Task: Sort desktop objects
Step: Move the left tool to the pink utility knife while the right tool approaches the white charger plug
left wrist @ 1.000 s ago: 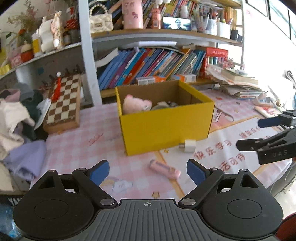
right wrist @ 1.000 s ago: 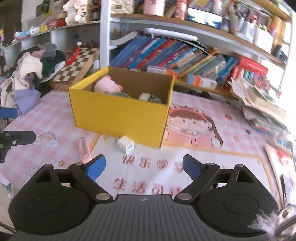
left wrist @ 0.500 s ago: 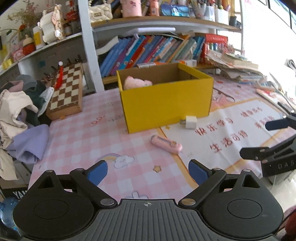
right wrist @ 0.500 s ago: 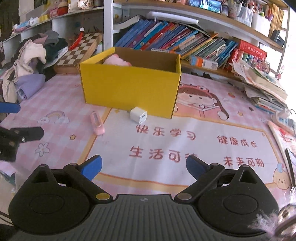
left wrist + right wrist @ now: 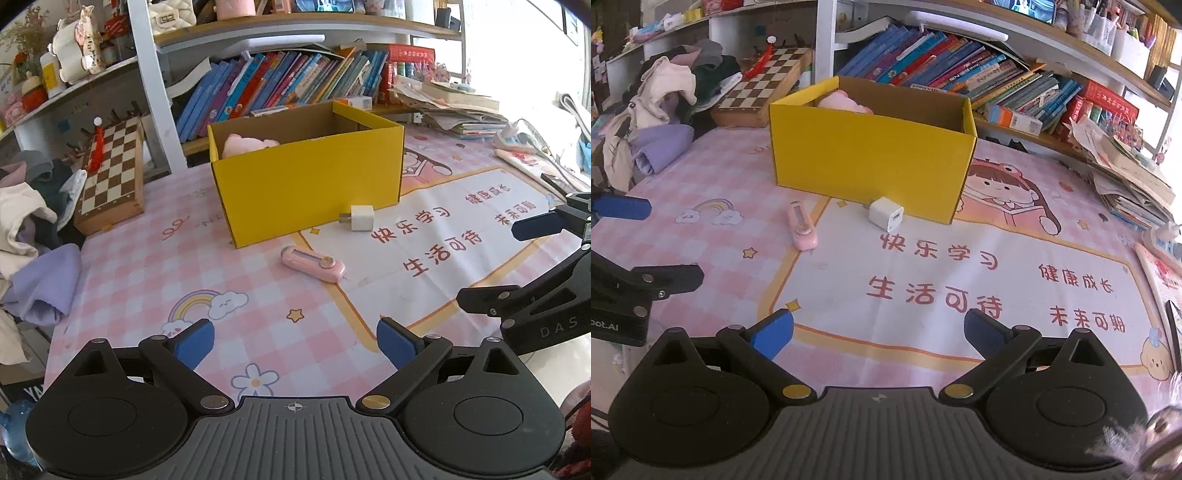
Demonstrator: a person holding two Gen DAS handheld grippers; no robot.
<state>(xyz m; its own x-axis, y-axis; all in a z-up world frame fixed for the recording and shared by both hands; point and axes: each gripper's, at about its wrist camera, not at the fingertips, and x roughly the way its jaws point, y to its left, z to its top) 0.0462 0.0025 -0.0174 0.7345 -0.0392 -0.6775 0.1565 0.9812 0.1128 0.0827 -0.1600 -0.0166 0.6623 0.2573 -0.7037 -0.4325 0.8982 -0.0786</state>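
Note:
A yellow cardboard box stands on the pink checked desk mat, with a pink plush toy inside at its left end. In front of the box lie a white charger plug and a pink utility knife. My left gripper is open and empty, well short of the knife. My right gripper is open and empty too, back from the plug. Each gripper shows at the edge of the other's view.
A chessboard leans at the back left beside a heap of clothes. Rows of books fill the shelf behind the box. Stacked papers and books crowd the right side. The mat with red characters spreads in front.
Both grippers have pulled back and lowered, away from the box, so more of the mat now shows. The box, plug and knife have stayed put. Both grippers remain open.

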